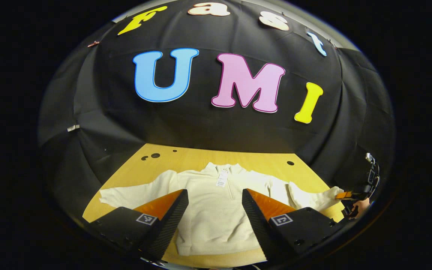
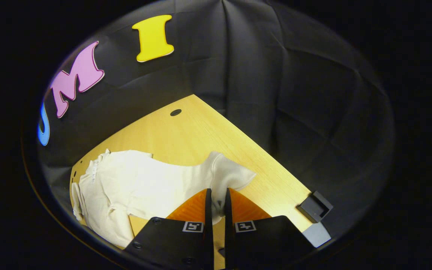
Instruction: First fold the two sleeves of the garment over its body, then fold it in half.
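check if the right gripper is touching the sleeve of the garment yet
Touching. In the right gripper view the right gripper has its fingers nearly closed on the edge of the sleeve, with cloth pinched in the narrow slot between them.

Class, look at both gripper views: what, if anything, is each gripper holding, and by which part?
The right gripper pinches the cream garment by its sleeve, near the cuff. The left gripper is open above the body, holding nothing.

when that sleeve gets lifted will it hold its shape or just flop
Likely floppy: the sleeve already bunches and creases where the right tool pinches it. The cream sweater looks like thick soft fabric, so it should drape and trail rather than stay flat. It probably drags on the wooden table more than it slides.
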Motion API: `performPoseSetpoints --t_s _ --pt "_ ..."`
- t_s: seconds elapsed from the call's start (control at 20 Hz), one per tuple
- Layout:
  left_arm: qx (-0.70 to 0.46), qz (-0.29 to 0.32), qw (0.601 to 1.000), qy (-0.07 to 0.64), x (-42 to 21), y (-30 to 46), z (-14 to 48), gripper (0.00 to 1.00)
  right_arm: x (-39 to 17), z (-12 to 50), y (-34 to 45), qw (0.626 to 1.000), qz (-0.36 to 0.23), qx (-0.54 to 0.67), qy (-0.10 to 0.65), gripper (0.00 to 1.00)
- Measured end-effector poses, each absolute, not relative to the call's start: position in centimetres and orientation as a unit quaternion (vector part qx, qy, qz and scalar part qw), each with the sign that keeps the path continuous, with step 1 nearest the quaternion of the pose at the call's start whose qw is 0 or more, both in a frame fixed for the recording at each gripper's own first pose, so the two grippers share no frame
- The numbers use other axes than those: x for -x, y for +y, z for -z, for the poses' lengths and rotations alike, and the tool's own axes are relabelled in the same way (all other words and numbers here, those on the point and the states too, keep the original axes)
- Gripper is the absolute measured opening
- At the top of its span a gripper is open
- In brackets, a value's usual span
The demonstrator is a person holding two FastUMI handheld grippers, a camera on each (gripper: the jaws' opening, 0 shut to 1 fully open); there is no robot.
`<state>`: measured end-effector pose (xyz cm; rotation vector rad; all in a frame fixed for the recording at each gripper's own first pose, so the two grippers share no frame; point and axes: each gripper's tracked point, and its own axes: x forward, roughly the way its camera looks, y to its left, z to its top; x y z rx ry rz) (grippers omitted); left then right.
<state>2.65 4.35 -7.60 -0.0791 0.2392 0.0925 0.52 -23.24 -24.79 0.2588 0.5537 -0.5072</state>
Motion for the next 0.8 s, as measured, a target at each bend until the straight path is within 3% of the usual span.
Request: performPoseSetpoints --t_s 0.3,0.35,0.4,0.8 --pt "0.051 -0.027 0.991 0.117 -3.0 7.9 8.0 0.94 -2.7 21.6 -13.2 0.939 0.194 -0.142 0.245 0.16" --pt "0.051 -0.025 0.991 0.118 -2.9 8.5 8.1 0.90 -3.6 20.9 -11.4 0.943 0.183 -0.145 0.239 0.16" --pt "0.052 -0.023 0.991 0.120 -2.6 10.1 8.4 0.94 -5.3 20.2 -8.5 0.948 0.166 -0.144 0.231 0.15" --pt "0.059 -0.045 0.991 0.114 -1.4 18.0 8.7 0.94 -12.8 21.7 7.0 0.958 0.079 -0.135 0.242 0.16"
